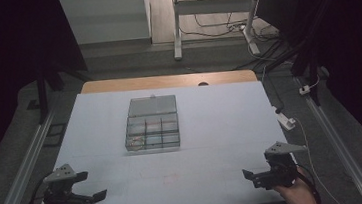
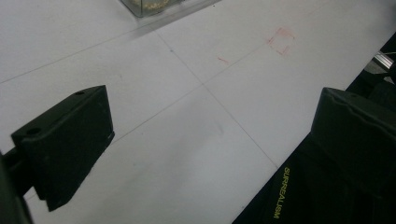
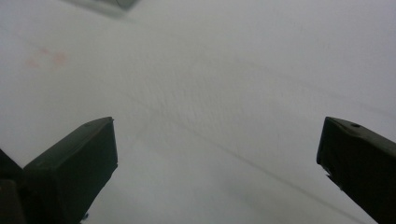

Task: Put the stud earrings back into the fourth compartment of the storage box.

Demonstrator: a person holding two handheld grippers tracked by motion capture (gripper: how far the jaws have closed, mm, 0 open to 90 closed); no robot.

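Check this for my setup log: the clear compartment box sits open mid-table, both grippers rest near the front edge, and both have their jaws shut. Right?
One thing is off: the jaws are not shut. The left gripper and the right gripper each have their jaws wide apart over bare table, as both gripper views show. The rest holds: the clear compartment box sits open mid-table, grippers near the front edge.

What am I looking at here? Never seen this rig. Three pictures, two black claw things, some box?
No robot: a person holds a hand-held two-jaw tool in each hand. The high view looks down on a white table; the left gripper and right gripper sit at its near corners. The other two pictures come from cameras riding on each gripper, looking out between its own black jaws. Both stand wide open, holding nothing. Mid-table lies a clear plastic compartment box, lid open; one near compartment holds something small and yellowish. Faint red marks show on the tabletop.
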